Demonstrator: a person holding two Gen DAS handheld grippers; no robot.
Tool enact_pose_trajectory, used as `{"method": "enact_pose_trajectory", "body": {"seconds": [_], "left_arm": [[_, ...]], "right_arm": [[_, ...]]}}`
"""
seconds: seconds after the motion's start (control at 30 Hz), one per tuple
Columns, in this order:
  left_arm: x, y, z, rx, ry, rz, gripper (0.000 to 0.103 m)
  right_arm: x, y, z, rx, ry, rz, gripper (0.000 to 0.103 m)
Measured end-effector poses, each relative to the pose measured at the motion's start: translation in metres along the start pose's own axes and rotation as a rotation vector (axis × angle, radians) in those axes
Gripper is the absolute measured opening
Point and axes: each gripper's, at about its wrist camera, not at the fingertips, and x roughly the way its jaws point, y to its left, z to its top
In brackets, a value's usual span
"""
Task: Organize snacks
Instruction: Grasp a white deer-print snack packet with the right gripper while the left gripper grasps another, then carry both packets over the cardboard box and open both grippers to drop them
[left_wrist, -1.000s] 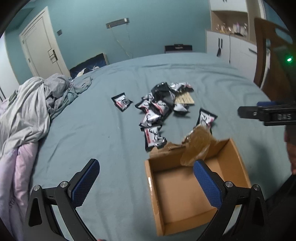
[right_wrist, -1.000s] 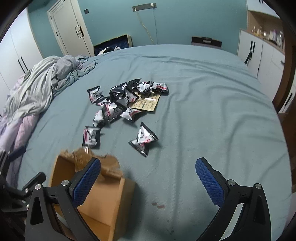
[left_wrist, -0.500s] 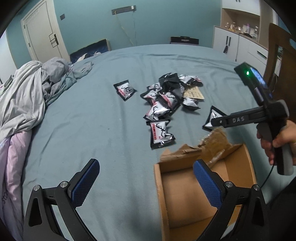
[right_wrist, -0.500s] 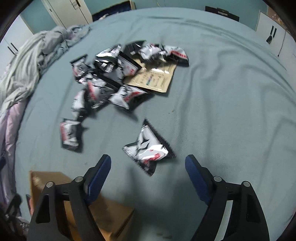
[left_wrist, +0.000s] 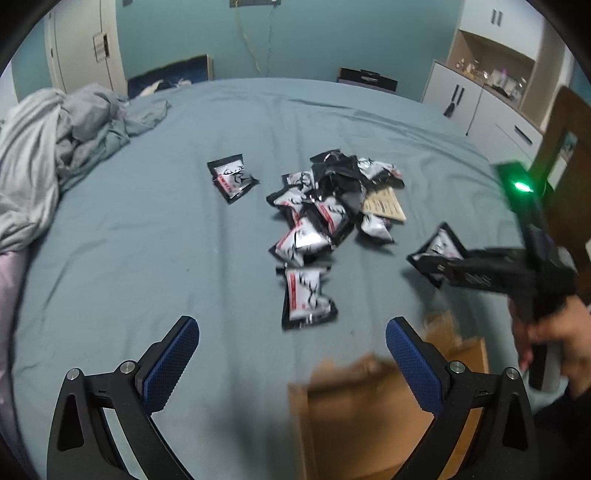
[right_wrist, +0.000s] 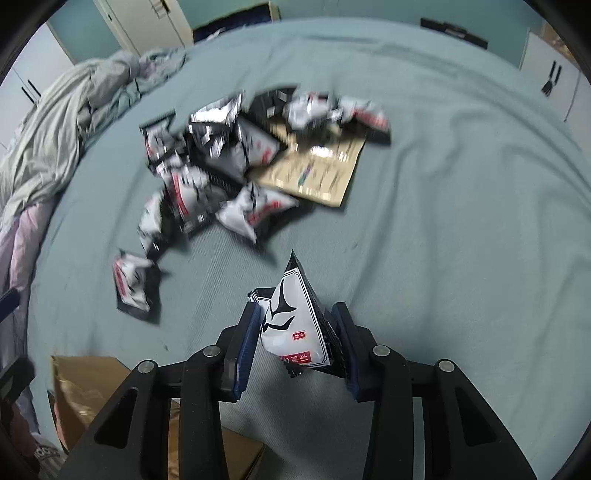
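Observation:
A pile of black-and-white snack packets (left_wrist: 325, 206) (right_wrist: 221, 166) lies on the blue bed. One packet (left_wrist: 304, 297) lies apart, just ahead of my left gripper (left_wrist: 291, 354), which is open and empty above the bed. An open cardboard box (left_wrist: 384, 413) (right_wrist: 85, 384) sits at the near edge, under the left gripper's right finger. My right gripper (right_wrist: 295, 332) is shut on a single snack packet (right_wrist: 291, 321) and holds it upright above the sheet. It also shows in the left wrist view (left_wrist: 436, 251).
A tan flat pouch (right_wrist: 317, 170) lies at the pile's right. One lone packet (left_wrist: 231, 177) lies left of the pile. Crumpled grey bedding (left_wrist: 48, 147) fills the bed's left side. White cabinets (left_wrist: 476, 107) and a wooden chair (left_wrist: 565, 155) stand to the right.
My right gripper dropped onto the separate packet, closed on it and lifted it. My left gripper tilted up and forward, so the box slid to the frame's bottom.

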Motion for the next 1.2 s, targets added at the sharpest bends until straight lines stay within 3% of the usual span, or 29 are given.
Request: {"method": "enact_pose_trajectory", "body": {"seconds": [0.23,0.37,0.47,0.53,0.63,0.67,0.7,0.73,0.93,1.2], "left_arm": [[0.062,0.018,0.035,-0.077,0.127,0.02,0.103],[0.094,0.014,0.038,-0.086,0.226,-0.039,0.103],[0.114,0.005,0.033,-0.041,0.279,-0.04,0.101],[0.123,0.004,0.031,-0.034,0.297,-0.045,0.073],[0.128,0.015,0.03,-0.111,0.321,-0.089,0.067],[0.128,0.017,0.029,-0.114,0.318,-0.087,0.063],[0.127,0.016,0.027,-0.094,0.311,-0.069,0.048],[0.125,0.015,0.027,-0.069,0.305,-0.057,0.026],[0.079,0.024,0.026,-0.125,0.224,-0.082,0.026],[-0.006,-0.004,0.003,0.017,0.076,-0.031,0.026]], "right_arm": [[-0.067,-0.008,-0.026,0.041,-0.112,0.077,0.038],[-0.123,-0.015,-0.077,0.034,-0.175,0.121,0.038],[-0.152,-0.022,-0.12,0.07,-0.236,0.171,0.038],[-0.158,-0.022,-0.147,0.104,-0.235,0.202,0.038],[-0.162,-0.02,-0.163,0.126,-0.231,0.181,0.038],[-0.164,-0.019,-0.162,0.126,-0.246,0.178,0.038],[-0.166,-0.018,-0.161,0.13,-0.266,0.174,0.038],[-0.166,-0.019,-0.157,0.14,-0.275,0.175,0.038],[-0.156,-0.01,-0.158,0.143,-0.248,0.132,0.038],[-0.164,0.002,-0.157,0.095,-0.262,0.125,0.038]]}}
